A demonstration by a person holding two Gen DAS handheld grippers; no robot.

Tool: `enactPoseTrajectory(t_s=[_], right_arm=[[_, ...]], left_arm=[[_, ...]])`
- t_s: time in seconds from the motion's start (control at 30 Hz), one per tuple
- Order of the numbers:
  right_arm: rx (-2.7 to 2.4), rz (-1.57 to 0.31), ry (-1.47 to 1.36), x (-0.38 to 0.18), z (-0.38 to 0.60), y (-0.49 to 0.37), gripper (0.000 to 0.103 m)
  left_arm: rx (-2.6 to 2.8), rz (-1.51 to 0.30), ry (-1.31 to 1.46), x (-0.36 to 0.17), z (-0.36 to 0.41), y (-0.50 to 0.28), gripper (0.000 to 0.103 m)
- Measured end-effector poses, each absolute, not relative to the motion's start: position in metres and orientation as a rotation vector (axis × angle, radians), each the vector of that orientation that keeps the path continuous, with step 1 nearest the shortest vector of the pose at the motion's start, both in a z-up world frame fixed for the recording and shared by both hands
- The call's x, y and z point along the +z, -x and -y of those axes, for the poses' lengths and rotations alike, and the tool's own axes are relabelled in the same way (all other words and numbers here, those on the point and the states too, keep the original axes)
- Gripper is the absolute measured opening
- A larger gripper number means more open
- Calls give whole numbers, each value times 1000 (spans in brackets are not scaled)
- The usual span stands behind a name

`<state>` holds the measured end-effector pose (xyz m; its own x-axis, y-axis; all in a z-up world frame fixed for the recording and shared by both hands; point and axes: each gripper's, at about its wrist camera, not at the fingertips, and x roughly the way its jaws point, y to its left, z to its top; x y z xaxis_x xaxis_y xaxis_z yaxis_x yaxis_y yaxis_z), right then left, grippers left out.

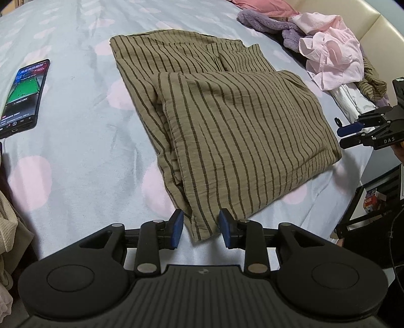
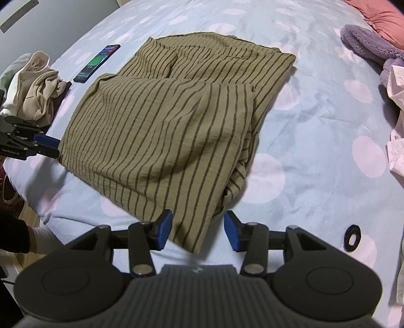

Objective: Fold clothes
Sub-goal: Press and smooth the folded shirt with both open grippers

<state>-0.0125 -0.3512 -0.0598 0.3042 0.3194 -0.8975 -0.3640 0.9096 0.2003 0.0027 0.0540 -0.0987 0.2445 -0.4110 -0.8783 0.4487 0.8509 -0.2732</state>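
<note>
The striped garment (image 1: 227, 121) lay half-folded on the bed (image 1: 75, 164). Both the left gripper (image 1: 201, 228) and right gripper (image 2: 198, 230) had released jaws straddling its near corners; a careless regrasp risked dragging folds apart.

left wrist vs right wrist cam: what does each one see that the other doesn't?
Left wrist only: the crumpled pink shirt and the cream headboard. Right wrist only: the beige clothes pile and a black ring on the sheet. Both: the striped olive garment, folded, a corner lying between each gripper's open pads; the phone; the purple fleece; the left gripper and the right gripper.
</note>
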Motion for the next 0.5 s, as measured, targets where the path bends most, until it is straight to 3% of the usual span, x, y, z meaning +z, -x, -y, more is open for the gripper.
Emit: enactPoseTrajectory(t_s=[0.27,0.43,0.5], right_arm=[[451,-1185,46,-62,351,12,53],[471,-1167,22,-60,353,13,55],[494,-1157,11,-58,352,15,60]], left_arm=[[-595,-1199,-52,-102,-51,-1,36],[-603,-1160,-53,-98,-51,0,36],[-601,-1124,-47,-93,-52,1,36]])
